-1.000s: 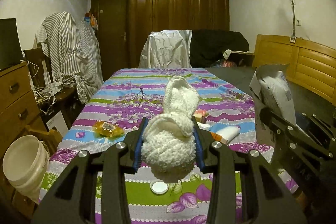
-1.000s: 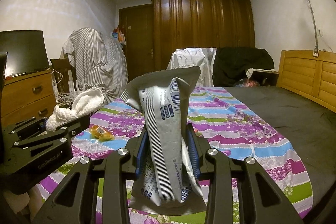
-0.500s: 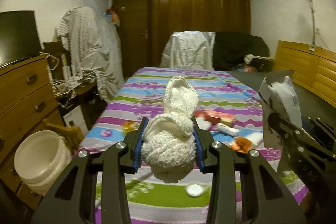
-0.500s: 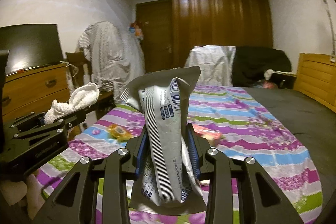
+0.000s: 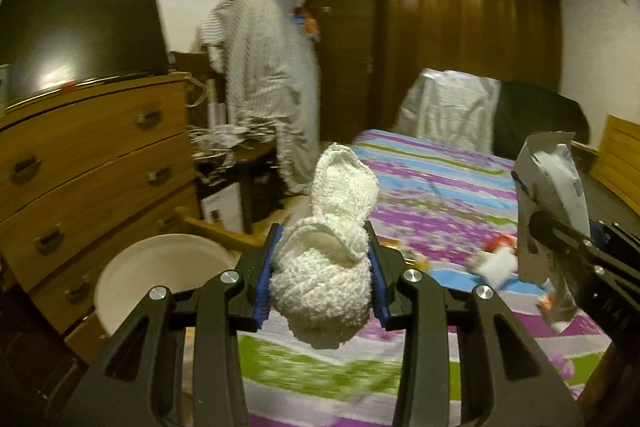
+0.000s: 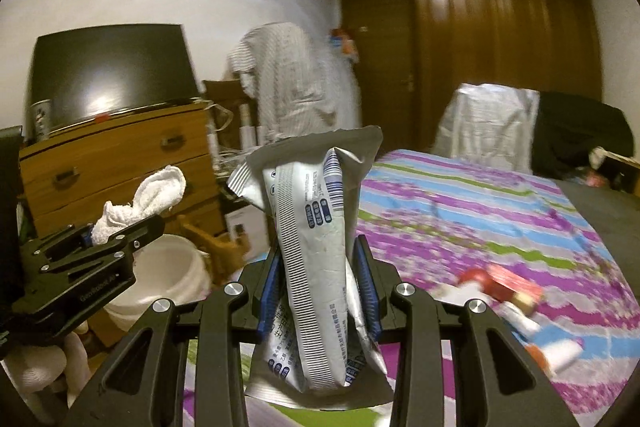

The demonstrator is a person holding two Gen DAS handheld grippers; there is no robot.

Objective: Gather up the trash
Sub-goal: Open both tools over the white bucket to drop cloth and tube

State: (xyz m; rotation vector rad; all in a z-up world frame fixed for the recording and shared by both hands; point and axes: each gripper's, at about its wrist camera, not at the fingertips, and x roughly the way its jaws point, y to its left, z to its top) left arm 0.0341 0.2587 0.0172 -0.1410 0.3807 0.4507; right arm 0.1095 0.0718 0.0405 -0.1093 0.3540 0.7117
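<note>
Pinching a white towel (image 5: 324, 287), the left gripper (image 5: 323, 279) nears the bucket (image 5: 160, 267); only the right view shows the wrapper (image 6: 320, 267) (printed) clamped in the right gripper (image 6: 318, 291).

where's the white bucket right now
The white bucket sits on the floor at lower left in the left wrist view, between the wooden dresser and the striped bed.

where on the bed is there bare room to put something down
Free: the striped bedspread from the red packet back to the draped chair, and the dark blanket strip on its right. Crowded: the near right part, where the red packet and white wrappers lie together.
</note>
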